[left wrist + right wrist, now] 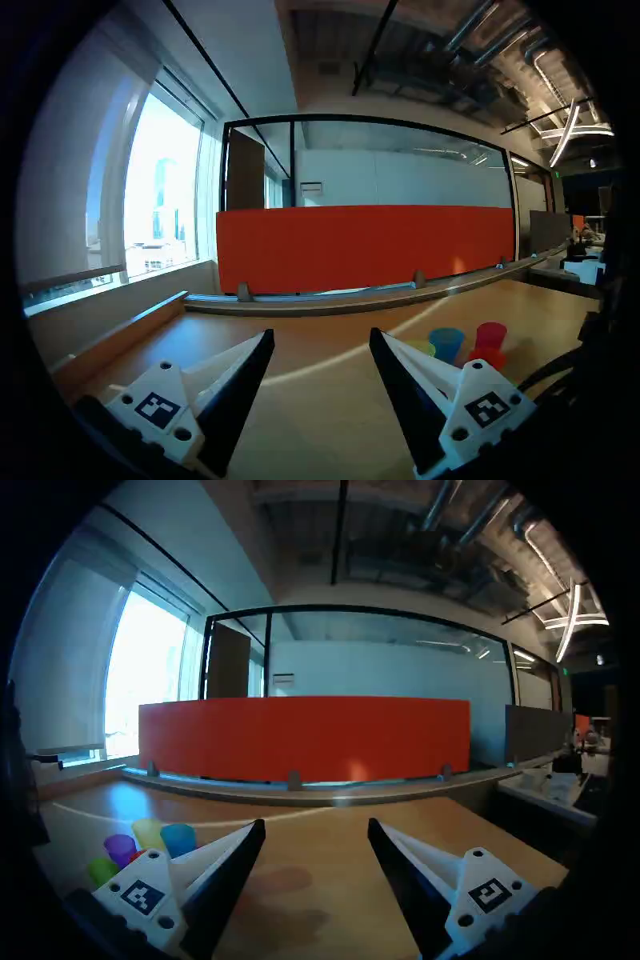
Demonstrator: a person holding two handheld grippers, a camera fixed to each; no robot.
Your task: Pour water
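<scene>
Left gripper (pixel 320 338) spread wide and empty above the wooden bench (pixel 320 416); a cluster of coloured cups (pixel 460 344) stands on the bench just ahead of its right finger; right gripper (pixel 316 828) likewise spread and empty, the cups beside its left finger, partly hidden by it; an orange screen (pixel 360 248) stands beyond both

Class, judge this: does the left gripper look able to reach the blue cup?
Probably yes: the left gripper has open, empty jaws, and only table lies between it and the blue cup.

Coloured cups (pixel 446 342), clustered on table (pixel 320 408), apparently upright
</scene>
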